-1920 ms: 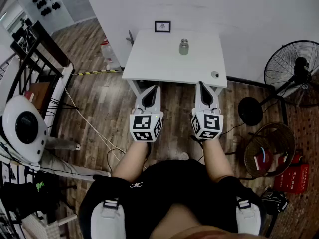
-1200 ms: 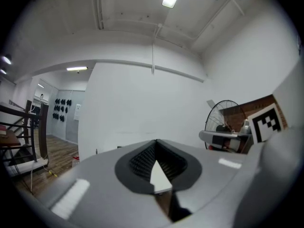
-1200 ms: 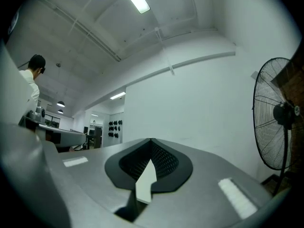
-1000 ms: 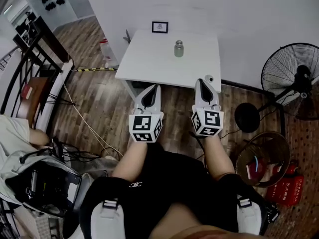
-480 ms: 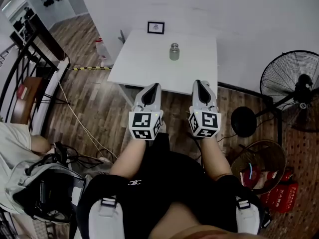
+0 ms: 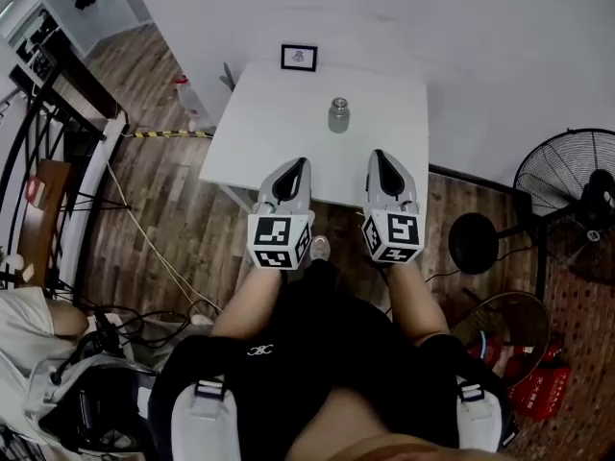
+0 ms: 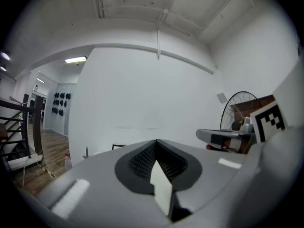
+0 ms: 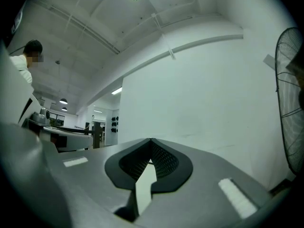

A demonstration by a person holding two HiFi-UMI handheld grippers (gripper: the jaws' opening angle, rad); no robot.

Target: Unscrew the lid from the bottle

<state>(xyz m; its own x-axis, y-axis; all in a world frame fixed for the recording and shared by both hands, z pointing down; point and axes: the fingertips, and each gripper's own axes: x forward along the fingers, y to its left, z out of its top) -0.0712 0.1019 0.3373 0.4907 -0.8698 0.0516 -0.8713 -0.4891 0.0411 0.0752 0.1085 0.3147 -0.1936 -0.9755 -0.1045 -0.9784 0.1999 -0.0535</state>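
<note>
In the head view a small grey bottle with a metal lid [image 6: 338, 115] stands upright on the white table [image 6: 279, 133], toward its far middle. My left gripper [image 6: 296, 165] and right gripper [image 6: 377, 157] are side by side at the table's near edge, both shut and empty, well short of the bottle. In the left gripper view the left gripper [image 7: 156, 141] has its jaws closed together and points at a white wall. The right gripper view shows the right gripper [image 8: 151, 140] the same, jaws together with nothing between. The bottle is in neither gripper view.
A small framed picture [image 6: 298, 58] stands at the table's far edge. A standing fan [image 6: 575, 200] with a round base [image 6: 474, 243] is on the wooden floor to the right. Cables [image 6: 154, 248] run across the floor at left, beside a stair railing [image 6: 48, 123].
I have moved closer to the table; it and the bottle sit nearer to both grippers. Both grippers stayed shut and side by side.
</note>
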